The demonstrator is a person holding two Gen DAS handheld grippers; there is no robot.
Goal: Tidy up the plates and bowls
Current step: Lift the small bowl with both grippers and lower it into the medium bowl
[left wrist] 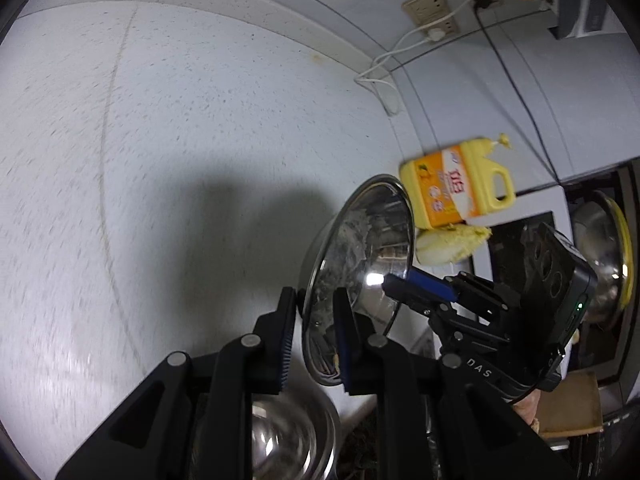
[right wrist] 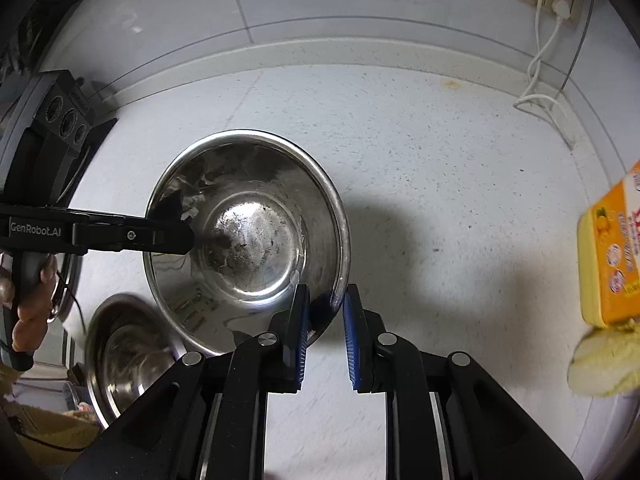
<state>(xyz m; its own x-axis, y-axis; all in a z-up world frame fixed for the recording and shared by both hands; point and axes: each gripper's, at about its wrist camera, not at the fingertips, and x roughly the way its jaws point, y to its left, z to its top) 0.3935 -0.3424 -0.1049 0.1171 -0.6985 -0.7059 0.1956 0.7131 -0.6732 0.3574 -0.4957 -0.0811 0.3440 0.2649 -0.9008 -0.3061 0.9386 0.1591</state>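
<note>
I have the steel bowl held above the pale bench, my right gripper clamped on its rim at six o'clock and my left gripper at nine.

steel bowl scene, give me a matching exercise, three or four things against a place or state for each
Things:
1. large steel bowl
2. smaller steel bowl
3. yellow detergent jug
4. white plug

States:
A. in a wall socket
B. gripped at the rim by the left gripper and the right gripper
C. lying on its side
D. lower, beside the held one

Pairs: 1-B, 2-D, 3-C, 4-A
</note>
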